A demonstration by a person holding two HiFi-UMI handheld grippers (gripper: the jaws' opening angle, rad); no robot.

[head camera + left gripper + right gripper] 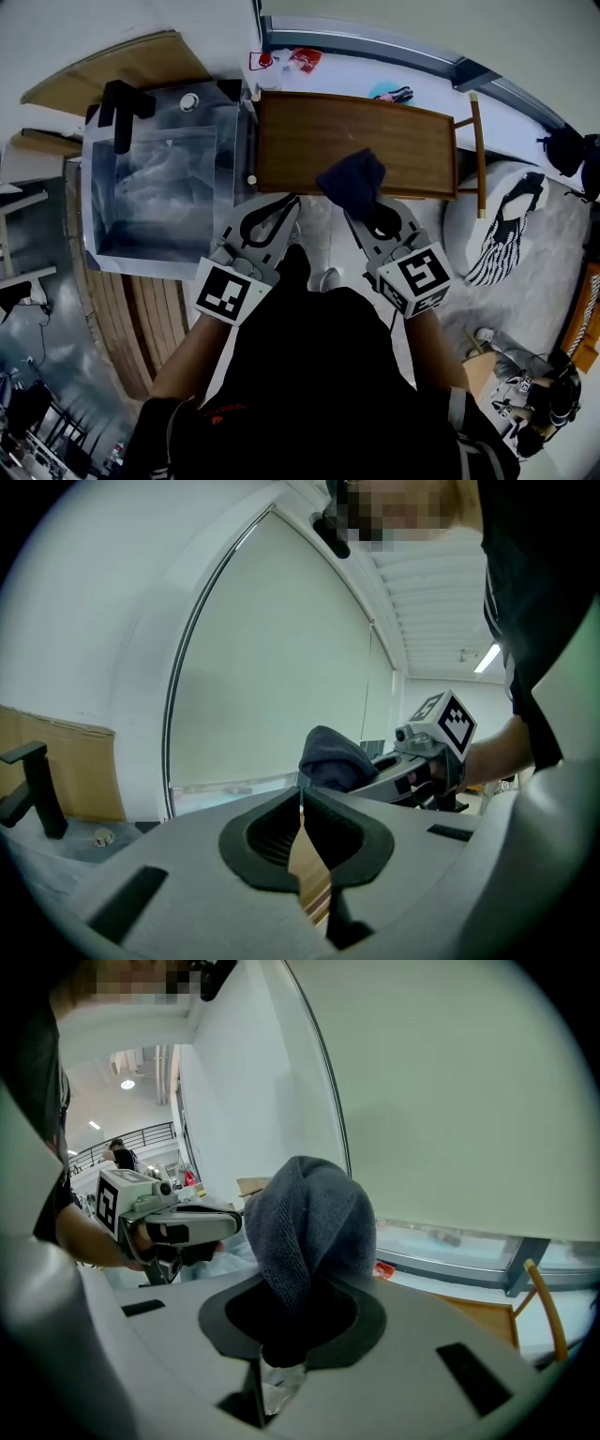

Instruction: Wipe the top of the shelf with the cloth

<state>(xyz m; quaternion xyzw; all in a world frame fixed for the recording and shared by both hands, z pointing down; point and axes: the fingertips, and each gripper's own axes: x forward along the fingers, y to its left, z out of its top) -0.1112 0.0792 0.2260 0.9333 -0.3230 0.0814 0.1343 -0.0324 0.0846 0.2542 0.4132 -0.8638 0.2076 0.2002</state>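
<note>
The right gripper (pixel 292 1318) is clamped on the dark grey cloth (pixel 309 1222), which bunches up out of its jaws. In the head view the cloth sits at frame centre over the near edge of the wooden shelf (pixel 403 141); whether it touches the wood cannot be told. The left gripper (pixel 301 803), jaws together on nothing, hangs just left of it, with a metal sink (pixel 105 192) at the upper left.

We wear a black shirt (pixel 319 375). Our left gripper (pixel 281 208) and right gripper (pixel 370 214) are grey, with black-padded jaws and black-and-white marker cubes (pixel 228 292).
</note>
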